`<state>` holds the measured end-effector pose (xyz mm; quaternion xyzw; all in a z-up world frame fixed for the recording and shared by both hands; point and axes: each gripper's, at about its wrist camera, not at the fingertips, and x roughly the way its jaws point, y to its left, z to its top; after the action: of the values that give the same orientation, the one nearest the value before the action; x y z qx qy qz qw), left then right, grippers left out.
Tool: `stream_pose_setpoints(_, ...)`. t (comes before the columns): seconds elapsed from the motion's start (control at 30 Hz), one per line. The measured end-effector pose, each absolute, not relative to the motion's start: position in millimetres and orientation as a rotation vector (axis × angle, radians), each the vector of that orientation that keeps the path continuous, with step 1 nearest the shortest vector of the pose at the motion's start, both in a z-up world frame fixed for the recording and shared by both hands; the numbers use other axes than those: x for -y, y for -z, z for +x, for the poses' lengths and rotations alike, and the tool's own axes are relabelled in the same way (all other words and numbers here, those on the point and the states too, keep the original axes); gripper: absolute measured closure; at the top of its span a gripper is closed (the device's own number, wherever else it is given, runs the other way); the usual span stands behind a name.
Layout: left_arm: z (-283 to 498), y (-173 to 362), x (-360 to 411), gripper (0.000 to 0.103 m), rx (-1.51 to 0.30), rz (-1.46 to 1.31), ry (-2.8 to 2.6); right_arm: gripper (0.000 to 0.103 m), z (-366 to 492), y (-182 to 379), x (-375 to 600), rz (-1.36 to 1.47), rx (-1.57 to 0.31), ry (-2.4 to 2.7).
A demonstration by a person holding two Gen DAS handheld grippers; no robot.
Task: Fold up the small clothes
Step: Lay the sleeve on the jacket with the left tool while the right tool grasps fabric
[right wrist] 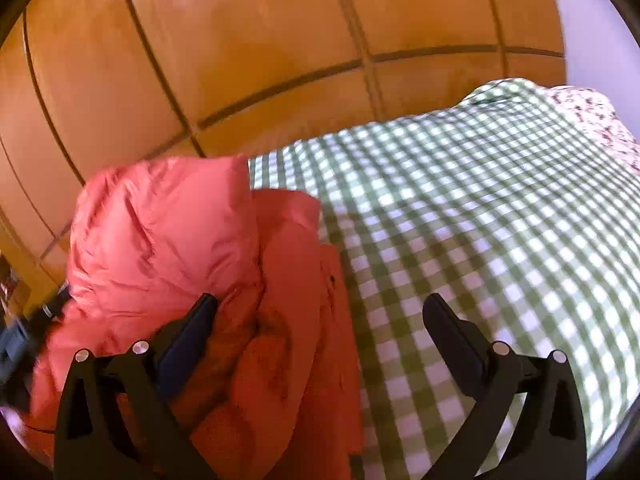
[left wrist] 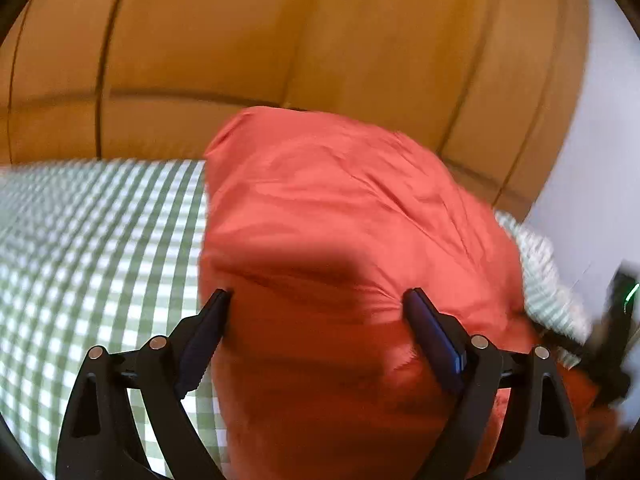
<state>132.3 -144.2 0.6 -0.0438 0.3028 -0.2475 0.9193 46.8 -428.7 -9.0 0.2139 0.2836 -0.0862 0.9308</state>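
The crumpled coral-red fabric garment (left wrist: 344,232) lies heaped at the edge of the green-and-white checked bedcover (right wrist: 480,216), against the orange wooden panelled wall (right wrist: 248,40). The left gripper (left wrist: 318,300) is spread wide over it, released; the right gripper (right wrist: 320,308) gapes empty beside open checked cloth

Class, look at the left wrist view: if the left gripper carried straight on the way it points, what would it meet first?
Most likely the red garment: it fills the space between and ahead of the open left gripper. Blur leaves depth unclear.
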Motion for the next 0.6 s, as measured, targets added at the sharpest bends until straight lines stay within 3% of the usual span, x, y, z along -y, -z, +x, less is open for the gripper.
stream_pose_setpoints(0.23, 127.4, -1.4, 166.2, 0.013, -0.602, -0.023, 0.499, 0.002, 1.7, -36.0, 416.5, 0.483, -0.527, 0.048)
stream_pose_setpoints(0.3, 126.7, 1.1, 165.0, 0.013, -0.601, -0.03, 0.5, 0.009, 0.7, -39.7, 400.4, 0.451, -0.551, -0.012)
stream_pose_setpoints(0.33, 123.3, 0.5, 165.5, 0.013, -0.6, -0.031, 0.499, 0.02, 1.9, -39.2, 390.5, 0.434, -0.568, -0.051)
stream_pose_setpoints(0.5, 115.5, 0.4, 170.2, 0.013, -0.596, -0.021, 0.495, 0.049, 23.5, -15.1, 354.0, 0.296, -0.695, -0.055)
stream_pose_setpoints(0.53, 115.9, -1.0, 171.7, 0.013, -0.596, -0.017, 0.495, 0.069, 24.1, -13.4, 351.6, 0.265, -0.692, -0.043)
stream_pose_setpoints(0.57, 115.9, -2.0, 172.7, 0.013, -0.596, -0.01, 0.494, 0.081, 23.4, -13.3, 350.9, 0.236, -0.684, -0.027)
stream_pose_setpoints(0.6, 115.9, -2.6, 173.6, 0.013, -0.597, -0.006, 0.497, 0.086, 21.3, -14.0, 352.2, 0.219, -0.676, -0.017)
